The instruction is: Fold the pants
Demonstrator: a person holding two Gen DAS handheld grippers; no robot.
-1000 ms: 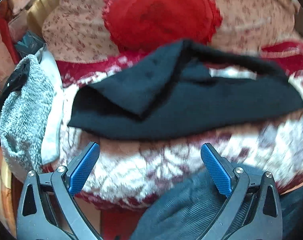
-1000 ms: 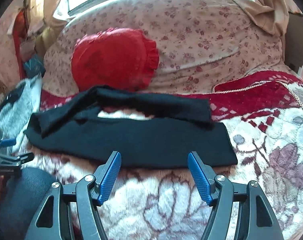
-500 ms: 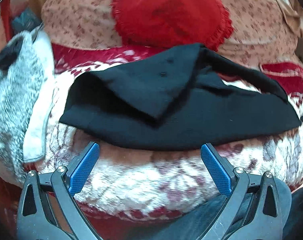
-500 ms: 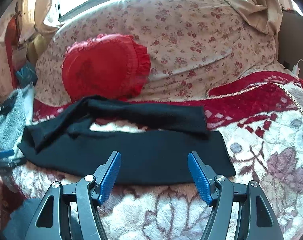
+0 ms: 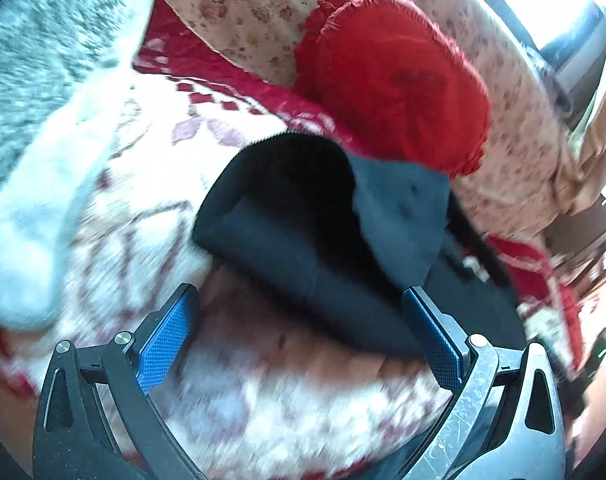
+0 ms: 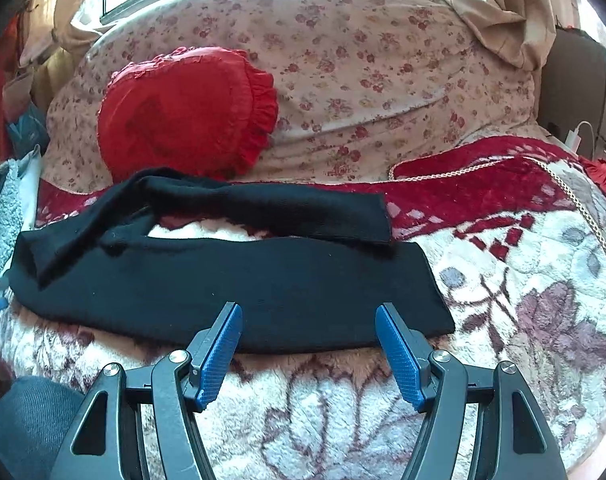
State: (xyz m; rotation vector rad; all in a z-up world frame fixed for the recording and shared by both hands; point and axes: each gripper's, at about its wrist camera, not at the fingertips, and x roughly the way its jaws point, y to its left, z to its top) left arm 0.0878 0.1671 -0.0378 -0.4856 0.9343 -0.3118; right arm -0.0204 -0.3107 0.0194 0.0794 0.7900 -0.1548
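Black pants (image 6: 231, 280) lie across a flowered plush blanket (image 6: 523, 320), legs pointing right, with the far leg (image 6: 287, 208) splayed apart from the near one. In the left wrist view the waist end of the pants (image 5: 303, 220) gapes open just ahead. My left gripper (image 5: 299, 300) is open, its right blue pad (image 5: 431, 336) over the pants' near edge and nothing clamped. At the near leg's front edge my right gripper (image 6: 309, 312) also stands open and holds nothing.
A red frilled cushion (image 6: 183, 112) leans on a large floral pillow (image 6: 383, 60) behind the pants. A grey fluffy towel (image 5: 43, 60) lies at the left. A white charger and cable (image 6: 579, 136) sit at the far right. A dark trouser knee (image 6: 27, 420) shows bottom left.
My left gripper has swung in and tilted toward the pants' waist end, which now fills the view's middle. The right gripper has edged closer to the near leg. Both stayed open.
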